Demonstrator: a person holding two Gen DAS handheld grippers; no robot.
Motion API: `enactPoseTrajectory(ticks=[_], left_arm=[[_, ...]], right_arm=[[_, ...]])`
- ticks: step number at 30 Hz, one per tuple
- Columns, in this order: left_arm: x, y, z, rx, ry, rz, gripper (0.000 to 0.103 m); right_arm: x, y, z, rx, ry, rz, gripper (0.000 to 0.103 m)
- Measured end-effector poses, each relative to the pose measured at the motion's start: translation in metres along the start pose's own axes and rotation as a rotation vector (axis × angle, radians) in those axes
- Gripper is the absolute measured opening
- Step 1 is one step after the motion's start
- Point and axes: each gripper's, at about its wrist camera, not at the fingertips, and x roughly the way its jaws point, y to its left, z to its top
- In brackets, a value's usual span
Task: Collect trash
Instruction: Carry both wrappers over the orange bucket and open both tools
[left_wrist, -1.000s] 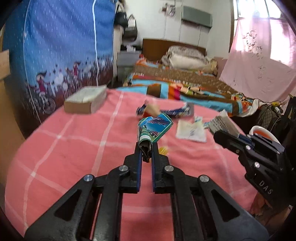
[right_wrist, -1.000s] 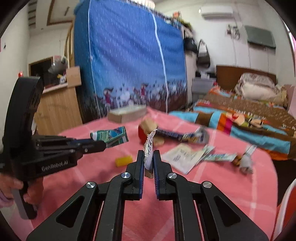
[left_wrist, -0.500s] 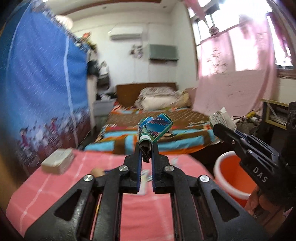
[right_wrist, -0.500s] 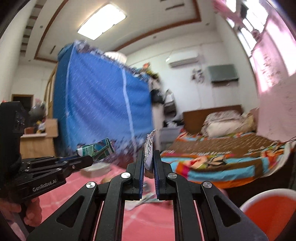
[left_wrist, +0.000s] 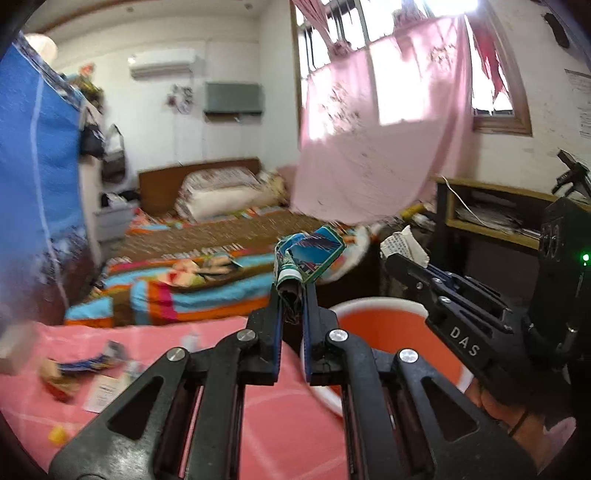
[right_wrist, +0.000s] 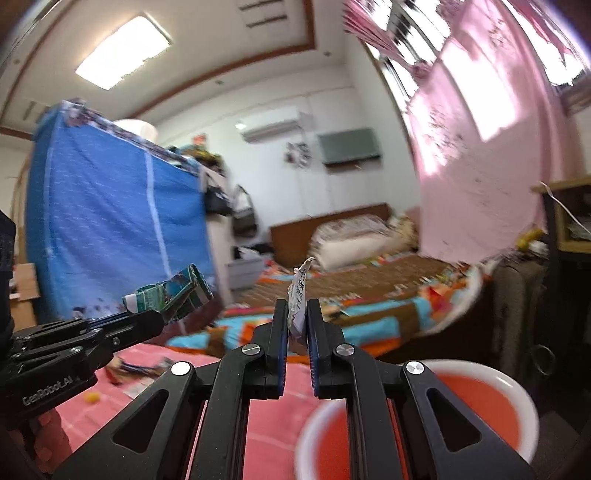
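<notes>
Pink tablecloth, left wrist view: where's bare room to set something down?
Free: the tablecloth stretch between the trash pile at left and the orange bucket at right. Crowded: the left edge, with wrappers, paper and a yellow scrap.

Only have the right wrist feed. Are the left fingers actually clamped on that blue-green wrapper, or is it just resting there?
Observer: Clamped. The left wrist view shows the left gripper pinching the wrapper by its rolled end.
Operator: Bucket near it?
Observer: Yes. The orange bucket has its white rim right behind those fingers, extending to their right.
Operator: Right unit powered?
Observer: The right gripper, shut on crumpled paper, has a green light glowing on its body.
</notes>
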Motion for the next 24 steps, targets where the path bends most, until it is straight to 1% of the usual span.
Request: enactPoseTrajectory(ticks=[5, 10, 14, 17, 21, 22, 24], left_arm=[[0.039, -0.007, -0.006, -0.081, 0.130, -0.093, 0.013], [0.066, -0.013, -0.013, -0.146, 0.230, -0.143, 0.013], [0.079, -0.023, -0.022, -0.150, 0.297, -0.162, 0.014], [0.086, -0.029, -0.026, -0.152, 0.335, -0.174, 0.015], [0.087, -0.032, -0.027, -0.159, 0.350, -0.179, 0.019], [0.087, -0.032, -0.027, -0.159, 0.354, -0.180, 0.020], [0.088, -0.033, -0.026, -0.160, 0.358, -0.176, 0.025]], right_arm=[[0.007, -0.029, -0.011, 0.038, 0.104, -0.086, 0.009], [0.008, -0.053, -0.024, 0.063, 0.189, -0.134, 0.009], [0.011, -0.060, -0.030, 0.075, 0.239, -0.153, 0.009], [0.011, -0.063, -0.033, 0.083, 0.259, -0.165, 0.010], [0.011, -0.065, -0.033, 0.092, 0.275, -0.177, 0.012], [0.012, -0.065, -0.033, 0.094, 0.279, -0.181, 0.013], [0.012, -0.066, -0.034, 0.098, 0.284, -0.188, 0.024]])
